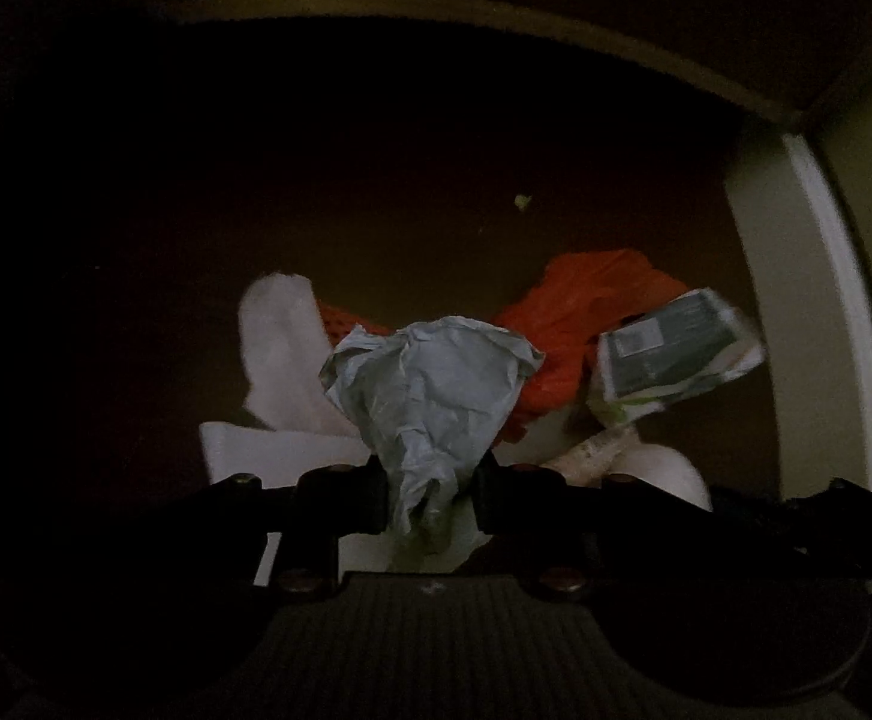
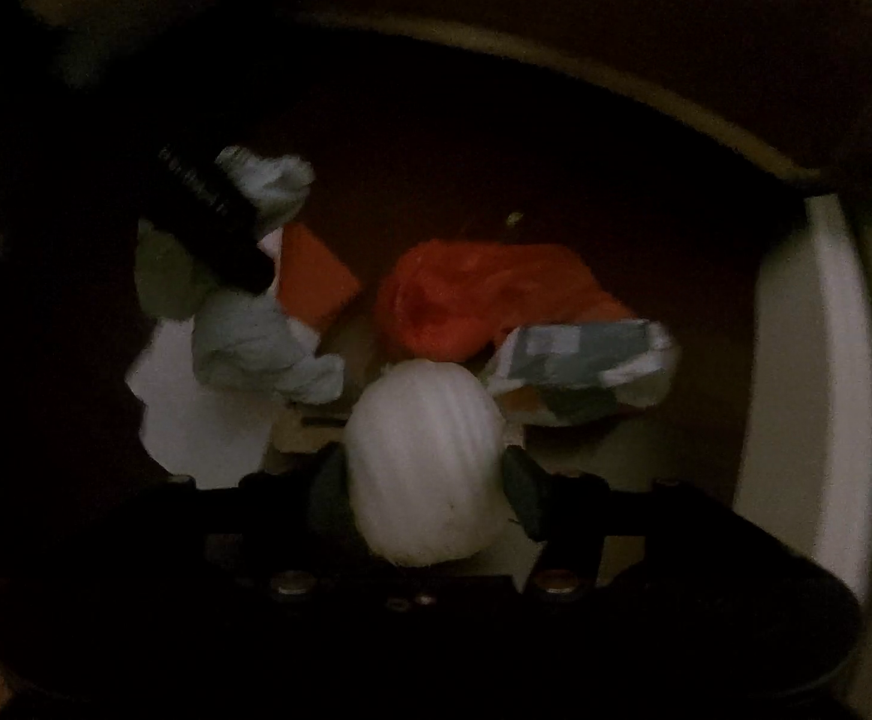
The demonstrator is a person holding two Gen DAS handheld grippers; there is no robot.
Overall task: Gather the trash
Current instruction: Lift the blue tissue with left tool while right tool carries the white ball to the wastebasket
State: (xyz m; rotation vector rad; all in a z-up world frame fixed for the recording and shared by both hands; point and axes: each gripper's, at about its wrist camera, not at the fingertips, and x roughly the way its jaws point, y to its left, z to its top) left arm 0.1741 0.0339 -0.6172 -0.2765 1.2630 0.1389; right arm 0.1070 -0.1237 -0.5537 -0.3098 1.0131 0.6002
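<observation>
left wrist view first. dim, brownish floor [image 1: 436,138] with a pale curved rim [image 1: 826,276] running down the right edge. left gripper [image 1: 430,495] clamped on a crumpled pale blue wad of paper [image 1: 430,384], pinched at its narrow lower end, the wider creased top fanning out above the black fingers [image 1: 364,495]. behind and around it, a loose pile: white soft wad [image 1: 280,354] to the left, flat white sheet [image 1: 280,450] under that, orange plastic bag [image 1: 580,324] to the right, thin and wrinkly. printed dark green and white wrapper [image 1: 676,354] further right, blurred, partly over the orange bag. small pale speck [image 1: 522,200] alone on the floor beyond the pile. can't tell if the pile sits in a container or just on the floor.

right wrist view next. right gripper [image 2: 427,492] squeezing a white ribbed foam ball [image 2: 424,456], roundish, faint ridges running along it, grey pads [image 2: 523,489] pressed on both sides. looks lifted off the pile, hard to be sure in this light. other gripper, dark, coming in from upper left with the blue paper bunched around its tip [image 2: 256,336]. flat orange card [image 2: 313,273] just behind that, orange bag [image 2: 466,300] in the middle, printed wrapper [image 2: 586,372] to the right, touching the bag's lower edge. torn white sheet [image 2: 196,420] lower left. same pale rim [image 2: 808,360] on the right.
</observation>
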